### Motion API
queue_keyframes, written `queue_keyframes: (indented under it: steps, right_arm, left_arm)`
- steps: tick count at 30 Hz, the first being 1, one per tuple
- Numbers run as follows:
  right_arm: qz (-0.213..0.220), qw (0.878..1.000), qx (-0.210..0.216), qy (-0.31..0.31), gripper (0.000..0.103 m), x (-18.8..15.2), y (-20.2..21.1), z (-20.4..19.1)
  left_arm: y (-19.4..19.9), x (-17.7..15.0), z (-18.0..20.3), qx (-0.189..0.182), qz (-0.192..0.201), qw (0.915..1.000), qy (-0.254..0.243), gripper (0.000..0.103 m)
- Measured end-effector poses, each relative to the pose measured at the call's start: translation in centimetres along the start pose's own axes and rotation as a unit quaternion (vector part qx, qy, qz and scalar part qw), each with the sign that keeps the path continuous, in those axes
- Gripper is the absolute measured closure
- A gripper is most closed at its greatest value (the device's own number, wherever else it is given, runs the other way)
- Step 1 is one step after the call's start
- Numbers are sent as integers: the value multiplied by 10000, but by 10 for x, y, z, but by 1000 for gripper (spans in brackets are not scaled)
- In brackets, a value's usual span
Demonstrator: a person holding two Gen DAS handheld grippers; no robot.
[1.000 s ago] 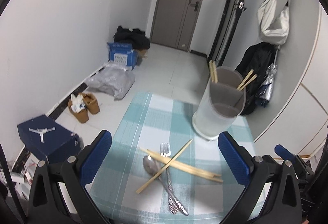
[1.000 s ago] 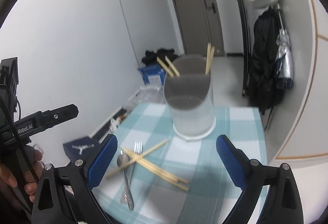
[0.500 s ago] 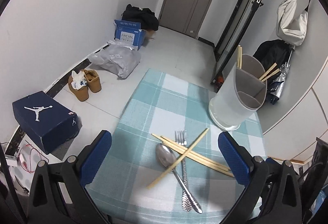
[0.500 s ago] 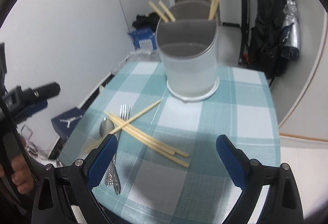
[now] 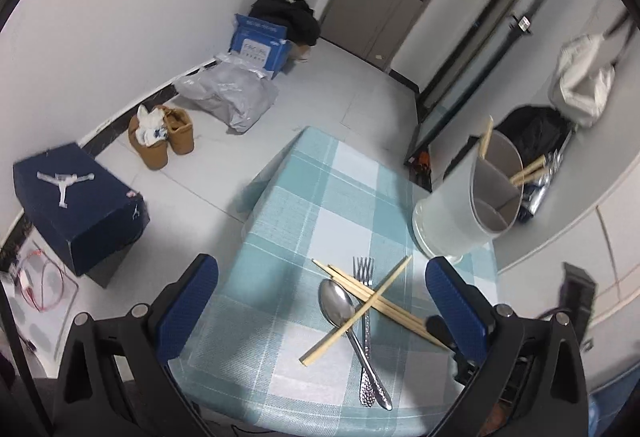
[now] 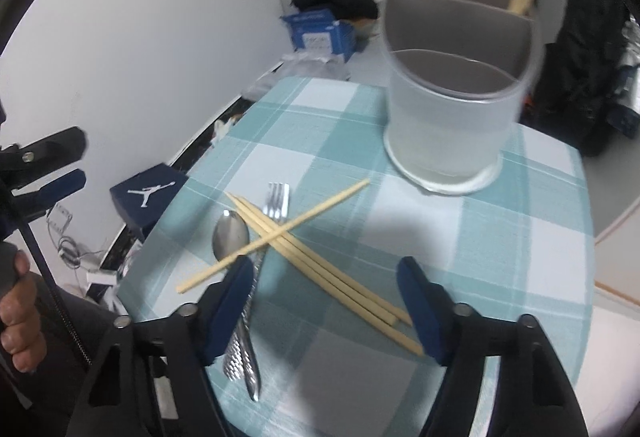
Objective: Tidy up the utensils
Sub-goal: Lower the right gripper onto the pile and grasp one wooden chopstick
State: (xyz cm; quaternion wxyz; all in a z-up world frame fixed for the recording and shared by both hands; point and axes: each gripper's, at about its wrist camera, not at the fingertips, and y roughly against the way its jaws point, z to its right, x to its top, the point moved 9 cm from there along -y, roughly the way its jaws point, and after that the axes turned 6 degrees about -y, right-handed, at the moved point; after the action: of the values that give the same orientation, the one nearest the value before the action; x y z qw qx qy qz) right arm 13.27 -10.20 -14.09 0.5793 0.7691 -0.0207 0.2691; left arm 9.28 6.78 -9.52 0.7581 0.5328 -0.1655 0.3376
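Three loose chopsticks [image 6: 316, 269] lie crossed over a spoon [image 6: 231, 237] and fork [image 6: 276, 203] on the checked table [image 6: 500, 237], near the divided utensil holder [image 6: 456, 85], which already holds chopsticks in its far compartments; the right claw [image 6: 324, 307] is closing around the chopsticks' near ends, pads not yet pressing; the left claw [image 5: 320, 311] stands wide open, gripping nothing; only the left view shows the shoebox [image 5: 76, 205] and boots [image 5: 162, 135] on the floor beyond the table.
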Motion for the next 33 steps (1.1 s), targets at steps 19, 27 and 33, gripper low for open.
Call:
queue_keyframes:
  steps: [19, 27, 33]
  right_arm:
    - [-992, 9859, 14, 1346, 74, 4, -63, -64]
    - [-982, 9945, -230, 291, 74, 6, -58, -12]
    - [-891, 9907, 141, -1017, 75, 27, -65, 19]
  left_arm:
    - [1, 7, -48, -88, -28, 9926, 1211, 1]
    - [1, 5, -46, -172, -118, 9916, 1280, 1]
    - [-1, 4, -46, -164, -151, 9913, 1299, 1]
